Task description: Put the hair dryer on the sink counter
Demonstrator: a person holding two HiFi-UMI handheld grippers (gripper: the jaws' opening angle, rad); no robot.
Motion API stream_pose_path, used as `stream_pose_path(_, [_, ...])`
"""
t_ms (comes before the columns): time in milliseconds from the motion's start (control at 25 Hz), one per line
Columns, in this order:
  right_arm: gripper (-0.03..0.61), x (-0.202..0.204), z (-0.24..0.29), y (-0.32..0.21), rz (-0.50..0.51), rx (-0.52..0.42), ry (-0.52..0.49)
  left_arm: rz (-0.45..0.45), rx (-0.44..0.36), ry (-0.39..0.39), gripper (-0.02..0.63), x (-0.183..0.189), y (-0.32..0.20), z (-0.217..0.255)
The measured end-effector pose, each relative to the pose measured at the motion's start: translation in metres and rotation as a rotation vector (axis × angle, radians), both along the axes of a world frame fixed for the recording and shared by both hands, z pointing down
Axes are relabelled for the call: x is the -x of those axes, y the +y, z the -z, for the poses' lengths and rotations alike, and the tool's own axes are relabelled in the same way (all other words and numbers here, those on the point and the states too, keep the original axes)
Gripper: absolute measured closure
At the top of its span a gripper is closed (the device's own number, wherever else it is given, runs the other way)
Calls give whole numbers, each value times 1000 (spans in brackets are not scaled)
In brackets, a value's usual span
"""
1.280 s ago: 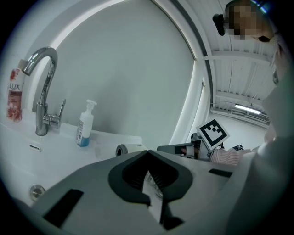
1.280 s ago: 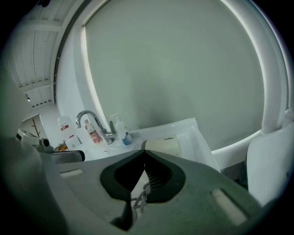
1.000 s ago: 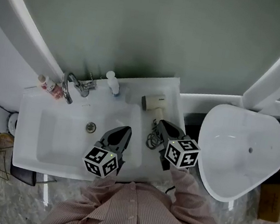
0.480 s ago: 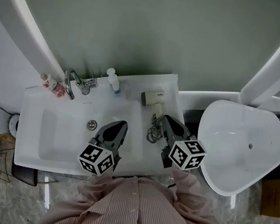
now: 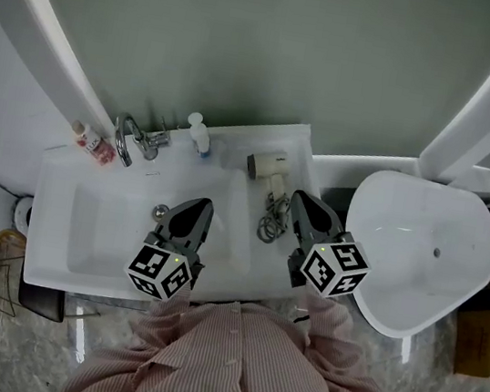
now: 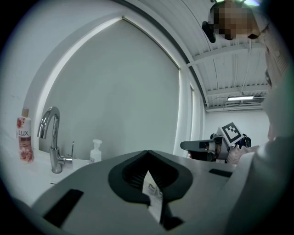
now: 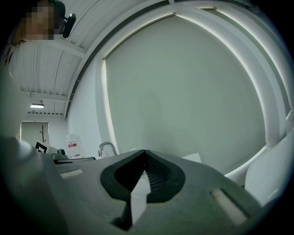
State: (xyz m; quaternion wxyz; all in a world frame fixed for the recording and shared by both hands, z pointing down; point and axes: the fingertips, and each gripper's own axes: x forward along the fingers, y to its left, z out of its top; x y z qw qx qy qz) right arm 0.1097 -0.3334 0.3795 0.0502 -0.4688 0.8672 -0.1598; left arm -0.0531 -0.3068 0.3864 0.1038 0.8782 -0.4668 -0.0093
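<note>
Left gripper (image 5: 202, 204) and right gripper (image 5: 300, 197) both have jaws together; the pink bottle (image 6: 24, 140) reads LUX, perhaps soap.

Both grippers out front, side by side, apart. At left, left gripper (image 5: 194, 213): jaws pressed together, nothing between, tips pointing far. At right, right gripper (image 5: 304, 205): reaching a touch farther, jaws together too, empty, tips angled far and slightly left. Each marker cube sits at near end, close to chest. Striped pink sleeve (image 5: 326, 316) bent in behind right gripper.
</note>
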Motion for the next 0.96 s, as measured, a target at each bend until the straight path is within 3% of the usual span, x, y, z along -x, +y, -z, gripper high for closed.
stream_pose_path(960, [574,-9,-11,1,-27,3,24,63,28,-6,616,22,2,-10])
